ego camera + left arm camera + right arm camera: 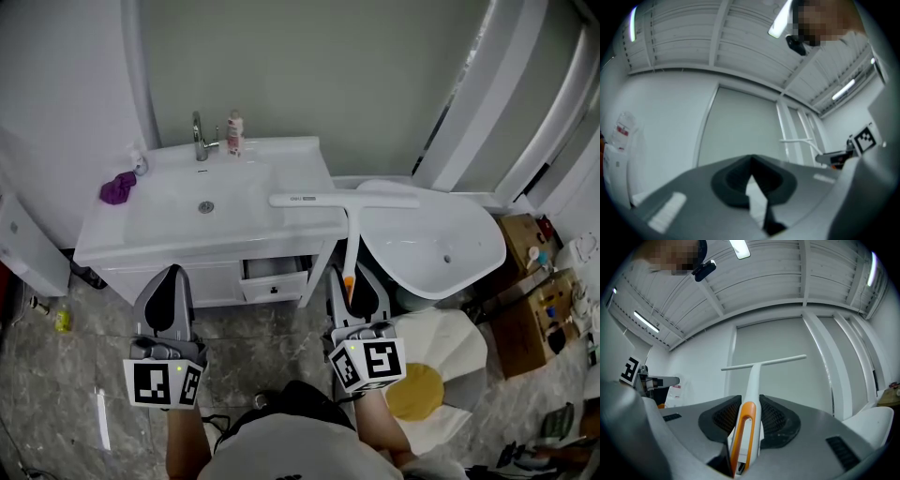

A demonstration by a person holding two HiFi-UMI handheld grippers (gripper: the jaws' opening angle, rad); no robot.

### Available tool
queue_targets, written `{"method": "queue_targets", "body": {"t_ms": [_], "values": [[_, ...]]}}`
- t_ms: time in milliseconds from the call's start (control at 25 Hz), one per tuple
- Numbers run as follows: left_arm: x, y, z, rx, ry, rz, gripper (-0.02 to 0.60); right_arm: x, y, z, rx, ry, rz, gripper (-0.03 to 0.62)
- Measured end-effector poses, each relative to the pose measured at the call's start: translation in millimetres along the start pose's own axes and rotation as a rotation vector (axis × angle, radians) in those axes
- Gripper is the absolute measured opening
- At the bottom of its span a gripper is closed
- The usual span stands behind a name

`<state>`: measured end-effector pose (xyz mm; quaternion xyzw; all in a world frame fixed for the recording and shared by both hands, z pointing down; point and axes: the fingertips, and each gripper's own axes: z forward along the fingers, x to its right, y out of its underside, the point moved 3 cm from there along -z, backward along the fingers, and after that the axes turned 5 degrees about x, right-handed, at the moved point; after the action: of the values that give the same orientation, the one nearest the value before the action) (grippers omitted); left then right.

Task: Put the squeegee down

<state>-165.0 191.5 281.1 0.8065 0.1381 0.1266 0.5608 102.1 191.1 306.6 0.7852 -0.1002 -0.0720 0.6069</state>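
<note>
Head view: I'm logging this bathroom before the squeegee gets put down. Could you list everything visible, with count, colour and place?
vanity sink: 1, white, centre left
drawer: 1, white, under the sink, slightly open
tap: 1, chrome, back of the sink
bottle: 1, pinkish white, beside the tap
cloth: 1, purple, sink's left corner
tub: 1, white, right of the sink
squeegee: 1, white with orange grip, blade seen over the sink's right edge
cardboard boxes: at least 2, brown, floor at far right
mat: 1, white with yellow centre, floor below the tub
left gripper: 1, grey, jaws together, empty
right gripper: 1, grey, closed on the squeegee handle
</note>
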Motion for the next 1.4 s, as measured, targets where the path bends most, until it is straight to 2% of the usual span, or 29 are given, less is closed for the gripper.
{"method": "queue_targets", "body": {"t_ms": [440, 840, 1400], "values": [[-24, 22, 27, -0.016, -0.015, 0.001, 0.007, 10, 20, 39, -0.008, 0.018, -0.001, 0.118], [-47, 49, 106, -0.029, -0.013, 0.012, 0.007, 39, 38, 122, -0.014, 0.005, 0.01, 0.118], [-60, 75, 205, -0.022, -0.074, 0.04, 0.007, 89, 57, 229, -0.007, -0.068, 0.034, 0.118]]}}
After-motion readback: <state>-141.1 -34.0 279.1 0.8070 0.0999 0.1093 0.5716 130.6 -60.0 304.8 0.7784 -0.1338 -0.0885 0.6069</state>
